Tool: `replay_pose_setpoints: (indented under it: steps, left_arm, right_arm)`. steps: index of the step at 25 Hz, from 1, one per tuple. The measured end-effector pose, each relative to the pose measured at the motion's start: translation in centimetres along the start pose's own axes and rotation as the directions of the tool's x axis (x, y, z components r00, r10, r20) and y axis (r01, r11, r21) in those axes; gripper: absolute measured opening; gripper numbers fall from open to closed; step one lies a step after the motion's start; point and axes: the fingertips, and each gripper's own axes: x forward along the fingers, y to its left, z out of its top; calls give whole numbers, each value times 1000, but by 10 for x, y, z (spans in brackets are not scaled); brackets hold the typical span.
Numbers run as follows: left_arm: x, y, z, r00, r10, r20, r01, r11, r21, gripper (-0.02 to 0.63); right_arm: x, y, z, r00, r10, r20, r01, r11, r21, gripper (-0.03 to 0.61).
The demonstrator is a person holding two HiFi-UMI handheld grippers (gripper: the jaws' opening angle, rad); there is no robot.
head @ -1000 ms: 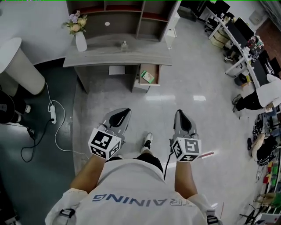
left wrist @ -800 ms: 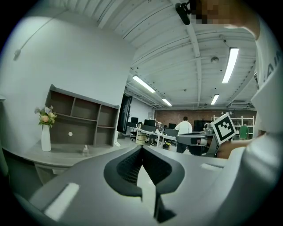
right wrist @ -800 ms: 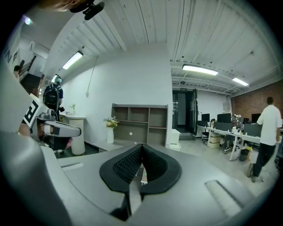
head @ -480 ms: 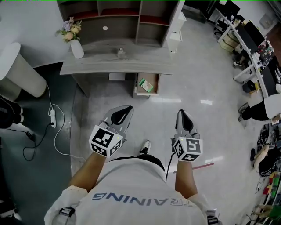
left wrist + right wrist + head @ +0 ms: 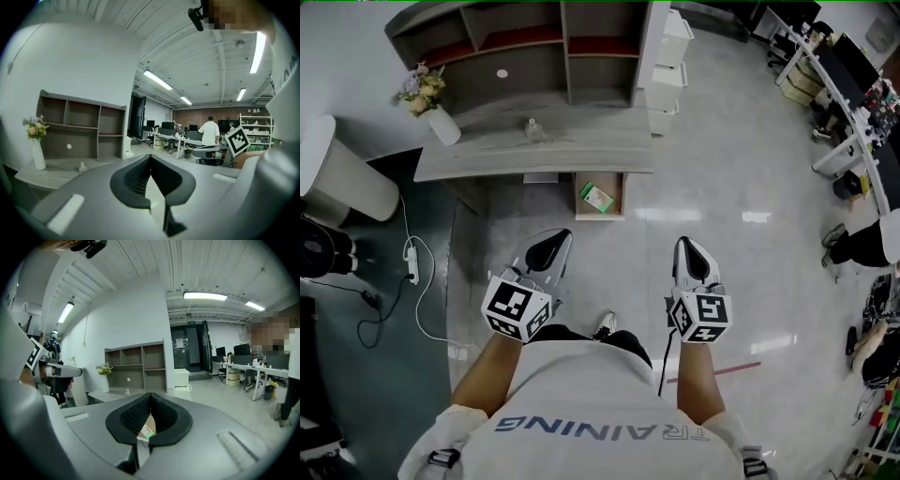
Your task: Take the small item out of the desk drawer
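Standing back from desk [image 5: 572, 150], facing it. Holding left gripper [image 5: 560, 236] and right gripper [image 5: 682, 244] out front, side by side, well apart, pointing toward desk.

Left gripper view: shut, tips pressed together, nothing btwn. Right gripper view the same: closed tip to tip, gripping nothing.

Under desk's right part, find drawer [image 5: 615, 184] pulled open, w/ small item [image 5: 598, 197] lying flat inside. Looks like a green-and-white packet, left of ctr on the drawer floor. Lies ahead of both grippers, well apart from either, w/ bare shiny floor btwn. In head view, sits above the gap btwn them, somewhat nearer left gripper's side. Shows also in right gripper view, low down thru the dark hollow below the closed tips, as a green-edged patch w/ brown drawer board behind.

On desk top: vase [image 5: 443, 125] w/ flowers at left end, small clear bottle [image 5: 531, 128] near ctr. Behind desk, open shelf unit [image 5: 534, 70] against wall, w/ white cabinet [image 5: 667, 56] just to its right. On floor left of desk, white power strip [image 5: 412, 274] w/ cable trailing. Low btwn the grippers, one shoe [image 5: 602, 324].
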Motion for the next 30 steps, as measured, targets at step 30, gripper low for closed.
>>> replay_pose_setpoints:
  steps: [30]
  left_arm:
    - [100,207,0,1000,-4,-25,3,1000,-31,2]
  right_arm:
    - [222,79,45,995,74,-66,-79,994,-76,17]
